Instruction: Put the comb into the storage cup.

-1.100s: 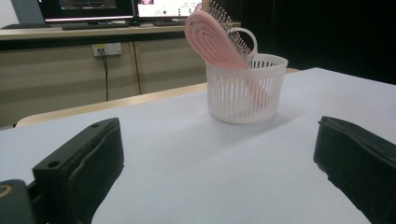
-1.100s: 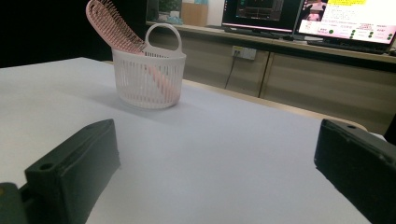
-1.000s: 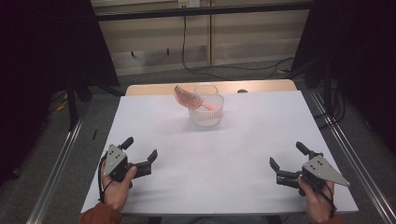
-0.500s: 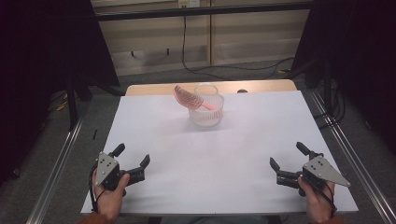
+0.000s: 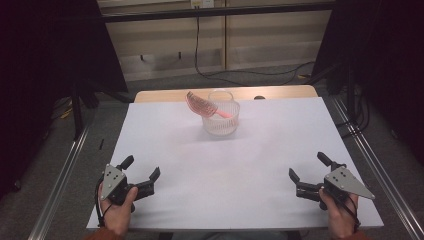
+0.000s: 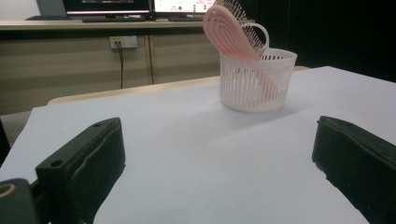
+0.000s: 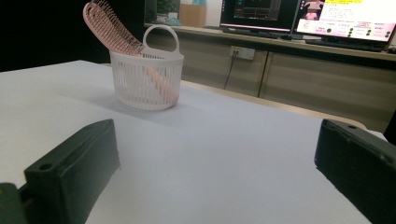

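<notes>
The pink plastic hairbrush (image 5: 202, 105) leans up-left in the white slotted basket (image 5: 221, 119), upper centre; the left gripper (image 5: 141, 174) and right gripper (image 5: 309, 173) are both spread, empty, equally distant.

Table top (image 5: 220, 165): smooth, matt white sheet, with a pale wood edge at the far side; basket (image 6: 258, 80): white slatted plastic, slightly glossy; hairbrush (image 6: 233, 35): pink plastic, smooth, faint sheen; left gripper (image 5: 141, 173) and right gripper (image 5: 309, 167): matt black jaws, each topped by a grey plate.
</notes>
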Demonstrator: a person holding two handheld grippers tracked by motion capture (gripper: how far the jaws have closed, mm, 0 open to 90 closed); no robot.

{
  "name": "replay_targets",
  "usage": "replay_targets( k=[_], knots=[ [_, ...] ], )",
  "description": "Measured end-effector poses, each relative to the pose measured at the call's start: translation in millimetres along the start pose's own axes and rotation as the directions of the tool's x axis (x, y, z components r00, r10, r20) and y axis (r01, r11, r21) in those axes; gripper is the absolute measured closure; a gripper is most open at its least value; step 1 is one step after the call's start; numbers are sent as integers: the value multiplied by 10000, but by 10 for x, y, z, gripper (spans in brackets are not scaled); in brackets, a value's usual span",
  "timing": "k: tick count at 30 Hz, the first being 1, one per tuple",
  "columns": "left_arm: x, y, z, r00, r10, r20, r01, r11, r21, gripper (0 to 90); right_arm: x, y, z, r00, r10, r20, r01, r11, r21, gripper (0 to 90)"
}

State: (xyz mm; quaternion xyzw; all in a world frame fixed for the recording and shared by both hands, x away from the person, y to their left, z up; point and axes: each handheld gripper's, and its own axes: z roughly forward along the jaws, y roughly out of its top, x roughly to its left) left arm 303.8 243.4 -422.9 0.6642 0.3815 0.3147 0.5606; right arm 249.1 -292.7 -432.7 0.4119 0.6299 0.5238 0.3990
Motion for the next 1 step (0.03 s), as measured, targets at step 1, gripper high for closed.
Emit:
replay_targets(
  k=[1],
  knots=[
    [12, 2, -6, 10000, 26, -13, -26, 10000, -15, 25, 1, 1, -4, 10000, 17, 2, -17, 10000, 4, 0]
  ],
)
